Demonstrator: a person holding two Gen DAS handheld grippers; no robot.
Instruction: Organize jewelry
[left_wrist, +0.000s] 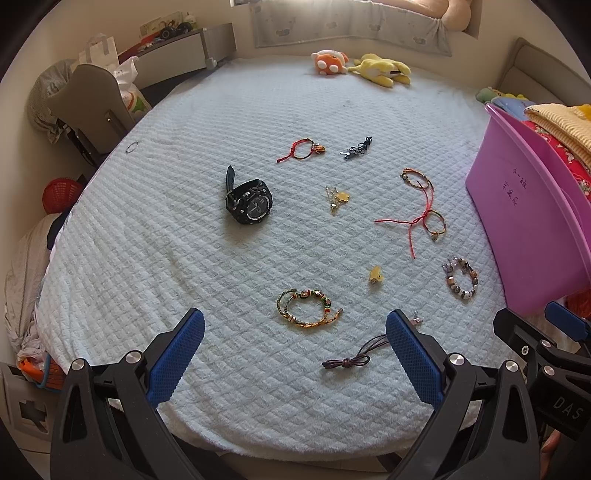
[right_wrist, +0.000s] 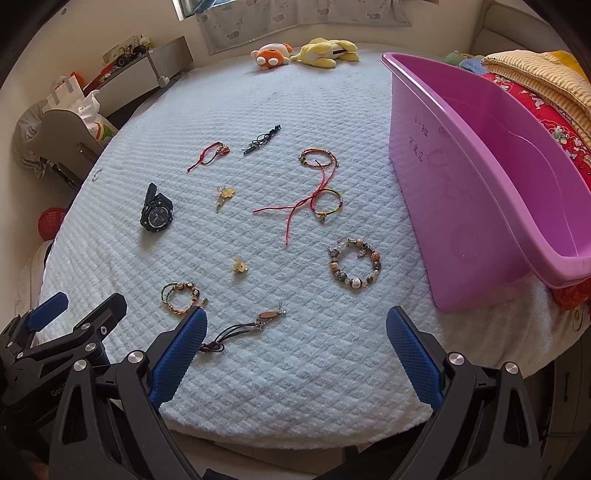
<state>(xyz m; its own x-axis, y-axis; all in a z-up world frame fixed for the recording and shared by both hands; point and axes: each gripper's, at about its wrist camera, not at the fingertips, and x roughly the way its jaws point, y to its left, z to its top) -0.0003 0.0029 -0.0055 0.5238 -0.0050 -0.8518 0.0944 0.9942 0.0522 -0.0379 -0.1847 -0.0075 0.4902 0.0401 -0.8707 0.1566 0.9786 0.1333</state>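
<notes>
My left gripper has its fingers spread wide, nothing held; between their tips lies a dark purple cord, running under the right-hand pad, and just ahead of the tips a braided beaded bracelet. Further out and right of my fingers, a small yellow charm, then a chunky bead bracelet close to the pink bin. Ahead, a black watch left of centre, a gold charm cluster, red string bracelets, and beyond them a red cord bracelet and dark blue cord piece. My right gripper is also wide open and empty; a cord pendant sits just past its left finger, the bead bracelet ahead between the tips, the pink bin off to the right with no jewelry visible inside. All lie on the white quilted bed; two plush toys at its far edge.
</notes>
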